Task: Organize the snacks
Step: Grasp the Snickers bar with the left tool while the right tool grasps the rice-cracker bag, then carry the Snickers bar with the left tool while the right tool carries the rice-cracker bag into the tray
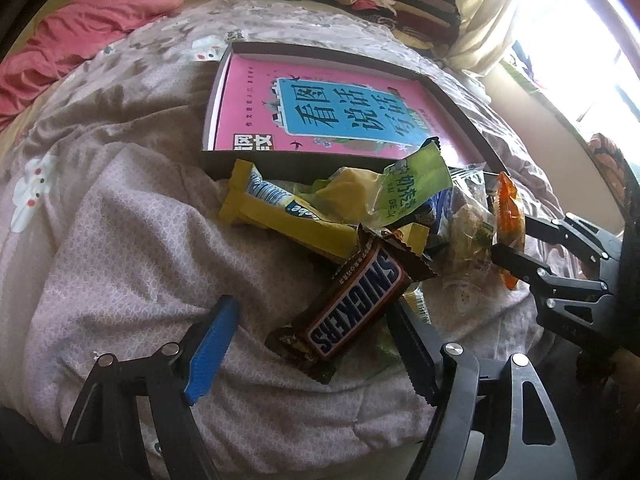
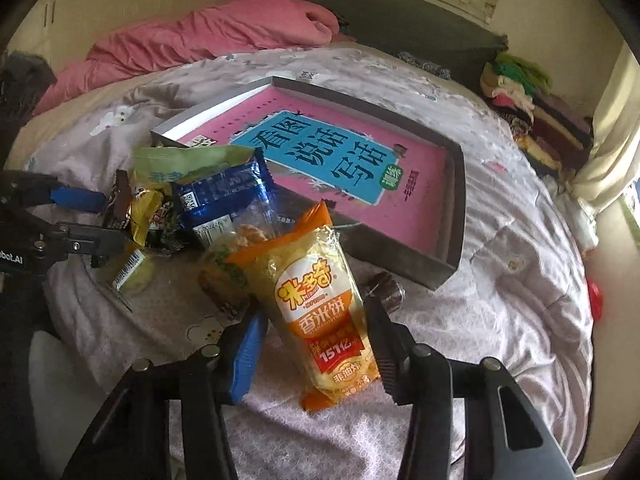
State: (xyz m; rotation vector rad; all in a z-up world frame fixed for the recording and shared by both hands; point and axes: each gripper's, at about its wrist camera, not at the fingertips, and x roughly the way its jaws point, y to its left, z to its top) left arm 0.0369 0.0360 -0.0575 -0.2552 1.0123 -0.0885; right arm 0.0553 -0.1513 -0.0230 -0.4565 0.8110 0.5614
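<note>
Pink-grey quilted bedding [image 1: 120,248] fills my left wrist view, and on it lies a heap of snacks just near of a shallow grey tray [image 1: 216,92] that holds a pink book [image 1: 248,112]. My left tongs [image 1: 316,344] stand apart around a brown Snickers bar [image 1: 352,304]: the right finger lies against the bar's side, while the blue pad [image 1: 212,344] on the left is clear of it, so I see no grip there. Beyond the bar lie a yellow bar [image 1: 280,216] and a green packet [image 1: 416,184], both resting in the heap by the tray's near wall. At the right edge my right tongs [image 1: 508,248] reach in with an orange packet [image 1: 508,216] between their fingers.

From the right wrist view, my right tongs [image 2: 316,344] are closed on that orange rice-cracker packet [image 2: 320,300], one pad pressing each long side. It lies on the bedding near of the tray's [image 2: 452,216] corner, its far end against a blue packet [image 2: 224,204]. A small brown sweet [image 2: 386,290] sits just right of it. Far left, my left tongs [image 2: 92,220] show at the heap's edge, fingers apart. A pink blanket [image 2: 208,36] lies bunched at the far side of the bed.
</note>
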